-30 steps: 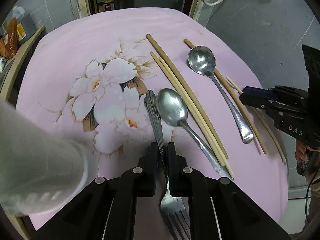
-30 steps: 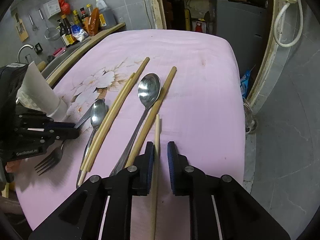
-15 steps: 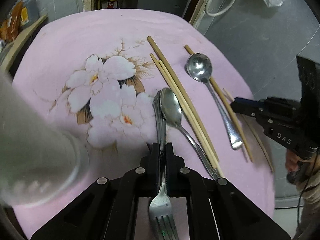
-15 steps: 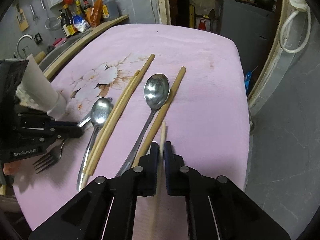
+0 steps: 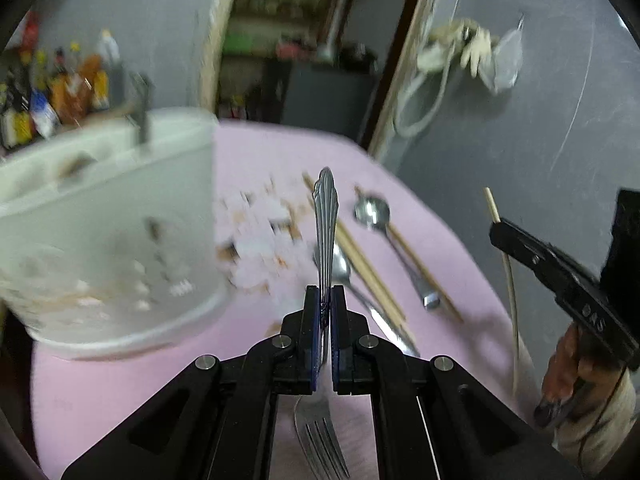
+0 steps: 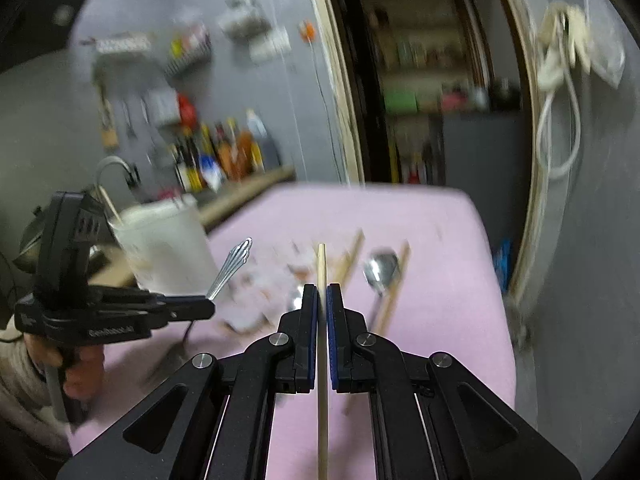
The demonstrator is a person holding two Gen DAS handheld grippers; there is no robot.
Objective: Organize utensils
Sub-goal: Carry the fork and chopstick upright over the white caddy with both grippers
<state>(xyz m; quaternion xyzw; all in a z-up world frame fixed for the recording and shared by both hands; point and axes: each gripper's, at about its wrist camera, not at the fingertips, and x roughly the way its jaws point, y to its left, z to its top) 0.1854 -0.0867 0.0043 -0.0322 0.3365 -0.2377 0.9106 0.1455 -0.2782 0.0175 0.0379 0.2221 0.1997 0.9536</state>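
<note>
Fork (image 5: 325,216) clamped in left gripper (image 5: 325,300), chopstick (image 6: 321,276) in right gripper (image 6: 322,300), above pink tablecloth (image 6: 440,264).

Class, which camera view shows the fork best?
The left wrist view: the fork runs lengthwise through the left gripper, handle tip to tines. The right wrist view shows only its handle sticking up from that gripper.

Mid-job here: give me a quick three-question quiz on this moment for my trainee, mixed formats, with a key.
1. True or false: the left gripper is shut on the fork.
2. The right gripper holds: A spoon, B chopstick, C nothing?
3. Fill in: on the pink tablecloth, a white ___ stands to the left gripper's left.

Key: 1 true; 2 B; 3 utensil holder.
</note>
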